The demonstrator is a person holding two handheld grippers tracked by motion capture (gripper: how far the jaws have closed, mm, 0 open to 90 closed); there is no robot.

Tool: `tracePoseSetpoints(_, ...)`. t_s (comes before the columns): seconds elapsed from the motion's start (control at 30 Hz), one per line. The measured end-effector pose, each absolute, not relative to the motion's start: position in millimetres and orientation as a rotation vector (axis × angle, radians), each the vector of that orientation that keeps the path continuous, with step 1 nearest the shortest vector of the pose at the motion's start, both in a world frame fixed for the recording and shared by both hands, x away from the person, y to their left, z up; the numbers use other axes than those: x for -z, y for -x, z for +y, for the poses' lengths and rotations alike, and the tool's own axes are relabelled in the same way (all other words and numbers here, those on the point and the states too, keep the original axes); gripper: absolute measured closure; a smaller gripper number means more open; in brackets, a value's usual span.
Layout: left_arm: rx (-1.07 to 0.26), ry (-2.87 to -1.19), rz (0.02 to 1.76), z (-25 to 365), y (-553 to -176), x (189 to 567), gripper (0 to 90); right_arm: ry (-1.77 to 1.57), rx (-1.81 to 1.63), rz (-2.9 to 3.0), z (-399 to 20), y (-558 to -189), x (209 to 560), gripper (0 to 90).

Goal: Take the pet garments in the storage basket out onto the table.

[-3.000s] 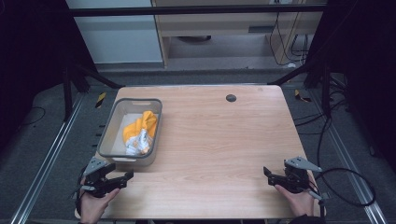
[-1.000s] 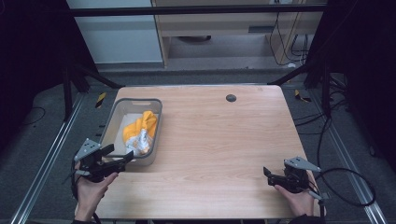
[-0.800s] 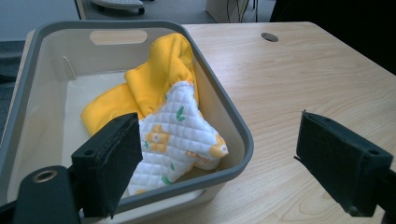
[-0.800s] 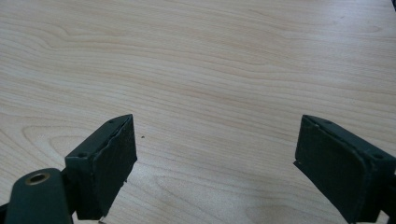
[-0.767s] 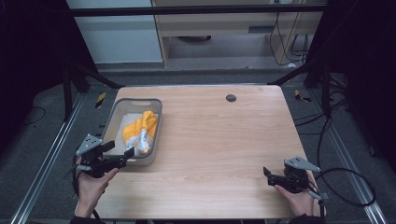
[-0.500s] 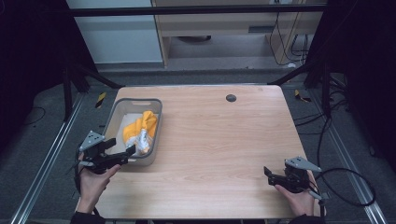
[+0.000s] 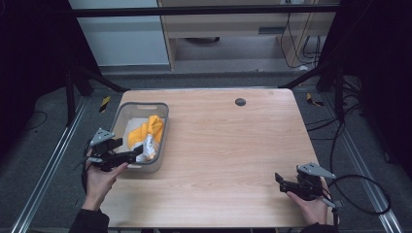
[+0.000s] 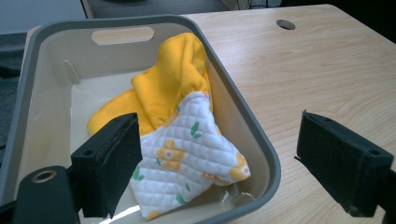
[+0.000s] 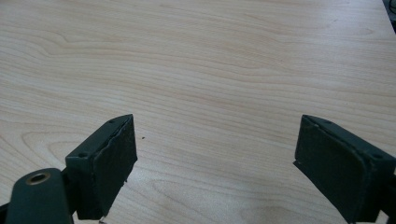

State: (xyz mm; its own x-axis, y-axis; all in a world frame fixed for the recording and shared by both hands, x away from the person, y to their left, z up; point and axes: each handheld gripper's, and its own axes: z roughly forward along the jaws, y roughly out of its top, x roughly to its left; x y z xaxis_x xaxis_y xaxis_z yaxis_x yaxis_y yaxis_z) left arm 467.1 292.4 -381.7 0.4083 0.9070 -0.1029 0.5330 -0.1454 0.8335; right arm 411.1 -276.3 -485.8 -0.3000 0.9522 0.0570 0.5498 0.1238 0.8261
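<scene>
A person's left gripper point(image 7: 127, 156) is hovering at the near edge of a grey bin point(image 7: 123, 114) on the worktop's point(image 7: 233, 145) left side, its fingers point(image 8: 110, 161) spread wide, apparently lining up on the cloth point(image 8: 187, 140) lying inside: a yellow and white floral quilted piece. Well apart, the right gripper point(image 7: 283, 182) is resting low over bare worktop at the near right, fingers point(image 9: 105, 163) spread, seemingly waiting.

Left gripper point(image 8: 219, 172) jaws spread wide, grey bin point(image 8: 261, 154) just ahead, yellow and quilted floral cloth point(image 8: 187, 140) inside between jaws, wooden table point(image 8: 317, 70) beyond right jaw
</scene>
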Motion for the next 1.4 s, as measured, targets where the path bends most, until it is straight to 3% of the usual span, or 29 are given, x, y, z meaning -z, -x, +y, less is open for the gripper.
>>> tracePoseSetpoints(1.4, -0.475, -2.03, 1.346, 279.0, -531.3, 384.3, 14.1, -1.448, -1.07, 1.916, -276.7, -412.8, 486.3, 13.0)
